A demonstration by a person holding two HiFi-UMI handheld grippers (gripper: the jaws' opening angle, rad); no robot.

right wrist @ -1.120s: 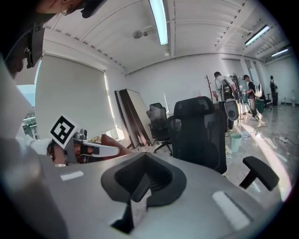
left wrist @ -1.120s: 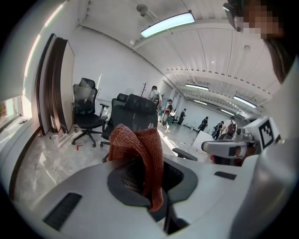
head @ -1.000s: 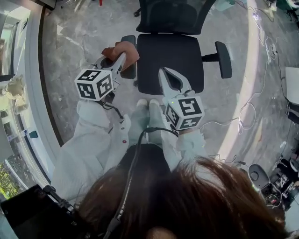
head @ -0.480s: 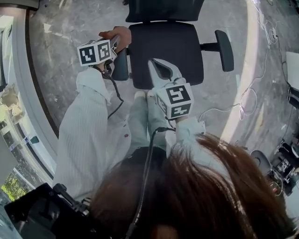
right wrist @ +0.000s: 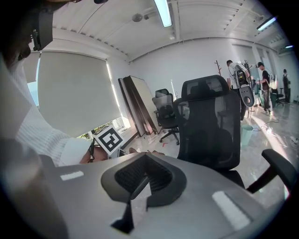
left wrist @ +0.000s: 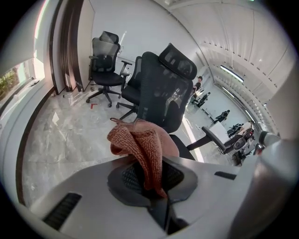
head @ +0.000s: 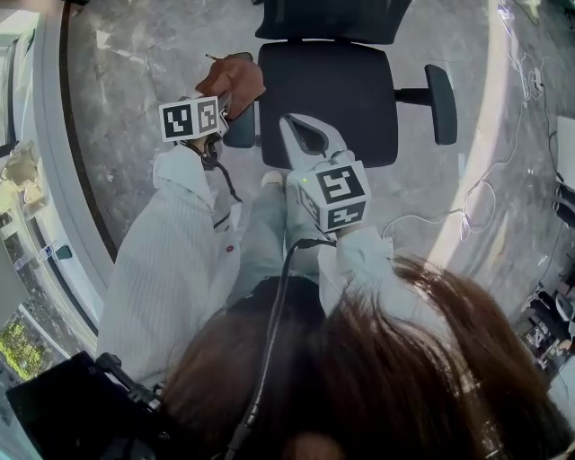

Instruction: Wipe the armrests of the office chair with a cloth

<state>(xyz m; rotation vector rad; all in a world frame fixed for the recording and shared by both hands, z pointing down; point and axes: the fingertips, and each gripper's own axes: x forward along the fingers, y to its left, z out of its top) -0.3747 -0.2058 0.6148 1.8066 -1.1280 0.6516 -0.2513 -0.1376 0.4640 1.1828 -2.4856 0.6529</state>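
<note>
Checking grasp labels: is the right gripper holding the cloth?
No, the right gripper has its jaws shut on nothing in its own view; the orange-brown cloth is pinched in the left gripper.

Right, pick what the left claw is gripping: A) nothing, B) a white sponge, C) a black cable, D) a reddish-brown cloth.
D: in the left gripper view the left claw is shut on the reddish-brown cloth, which bunches out past its tips in front of the office chair.

The left gripper point(head: 225, 99) has pushed the cloth point(head: 232, 79) farther along the armrest point(head: 241, 128), toward the backrest point(head: 332, 18).
</note>
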